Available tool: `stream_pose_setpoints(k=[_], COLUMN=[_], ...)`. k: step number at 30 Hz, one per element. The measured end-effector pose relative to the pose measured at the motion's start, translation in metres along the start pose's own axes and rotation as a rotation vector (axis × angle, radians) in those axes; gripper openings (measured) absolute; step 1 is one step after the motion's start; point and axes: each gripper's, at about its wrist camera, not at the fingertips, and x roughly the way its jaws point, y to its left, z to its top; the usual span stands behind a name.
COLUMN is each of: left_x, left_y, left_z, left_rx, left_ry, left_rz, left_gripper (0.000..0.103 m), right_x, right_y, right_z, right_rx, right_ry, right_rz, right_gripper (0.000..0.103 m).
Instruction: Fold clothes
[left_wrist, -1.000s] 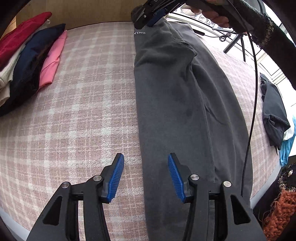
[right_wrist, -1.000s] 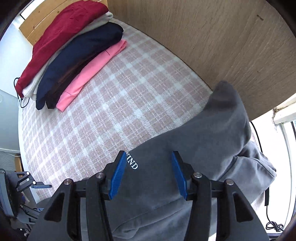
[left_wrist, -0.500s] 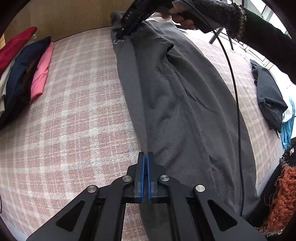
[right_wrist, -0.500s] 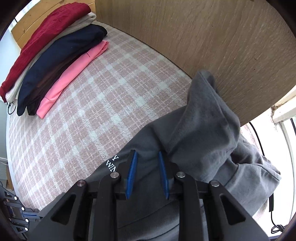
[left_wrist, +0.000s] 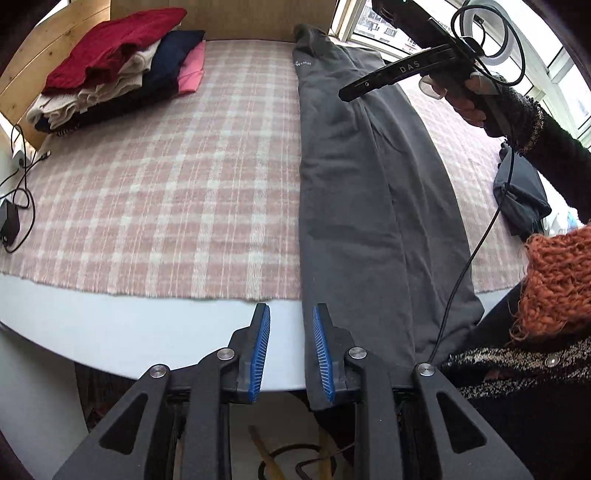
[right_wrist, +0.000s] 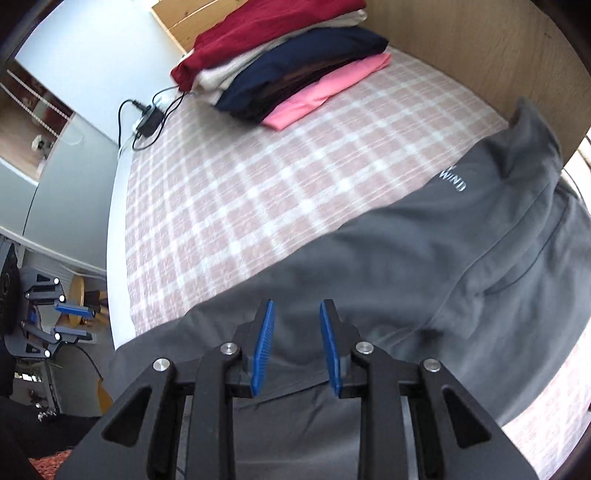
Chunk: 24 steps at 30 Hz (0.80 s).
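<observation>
Pink-and-white checked bedding (left_wrist: 155, 192) is covering the bed and filling most of the left wrist view, with a wooden headboard (left_wrist: 229, 18) running along the top edge. Grey trousers (left_wrist: 354, 192) are lying stretched flat from the top centre down to the lower right, their hem hanging over the bed's near edge. At the upper left a pile of folded clothes (left_wrist: 122, 70) is sitting on the bedding. The left gripper (left_wrist: 291, 350) is hovering at the bottom centre, its jaws opening with nothing between them, the right-hand jaw just overlapping the trouser edge. At the upper right a hand (left_wrist: 476, 99) is holding the right gripper (left_wrist: 347, 94) above the trousers. In the right wrist view the trousers (right_wrist: 424, 266) are spreading across the lower right, white lettering showing near the waistband; the right gripper (right_wrist: 297, 347) is hanging over them, jaws opening and empty. The folded pile (right_wrist: 288, 62) is resting at the top, and the left gripper (right_wrist: 74, 321) is appearing at the far left.
</observation>
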Motion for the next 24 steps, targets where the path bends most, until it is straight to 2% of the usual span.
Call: stream_pose_setpoints(k=[2,3,6,10,13,14,15,17,19,21,24], left_x=[0.002,0.004,0.017,0.031,0.038,0.039,0.04,0.038,0.035,0.035,0.03], left_y=[0.0,-0.001,-0.003,-0.001,0.002,0.002,0.002,0.004,0.009,0.014,0.019], left_z=[-0.025,-0.034,-0.05,-0.059,-0.062,-0.064,-0.065,-0.067,-0.071,-0.077,-0.085], left_rx=[-0.025,-0.032,-0.034,-0.051,-0.058,-0.047,-0.036,-0.013,0.014,0.027,0.039], left_ry=[0.017,0.023,0.032,0.036,0.034,0.032,0.028,0.018,0.014,0.032,0.05], left_rz=[-0.022,-0.034,-0.073,-0.124,-0.152,-0.154,-0.148,-0.138,-0.097,-0.041,-0.006], left_gripper=[0.024,0.029,0.032,0.032,0.025,0.012,0.005,0.004,0.004,0.0,0.0], right_x=[0.019,0.024,0.004,-0.006,0.011,0.019,0.027,0.043,0.055,0.053,0.025], right_y=[0.007,0.009,0.024,0.06,0.097,0.107,0.116,0.134,0.148,0.156,0.155], right_z=[-0.019,-0.028,-0.05,-0.072,-0.091,-0.096,-0.101,-0.11,-0.115,-0.119,-0.132], right_rx=[0.036,0.052,0.106,0.178,0.161,0.165,0.168,0.172,0.169,0.175,0.23], right_ry=[0.058,0.071,0.019,-0.042,-0.018,-0.008,0.002,0.021,0.029,0.016,-0.014], right_rz=[0.002,-0.003,-0.047,0.091,0.088,0.097,0.106,0.118,0.104,0.077,0.101], right_gripper=[0.027,0.027,0.027,0.03,0.031,0.031,0.031,0.031,0.032,0.033,0.033])
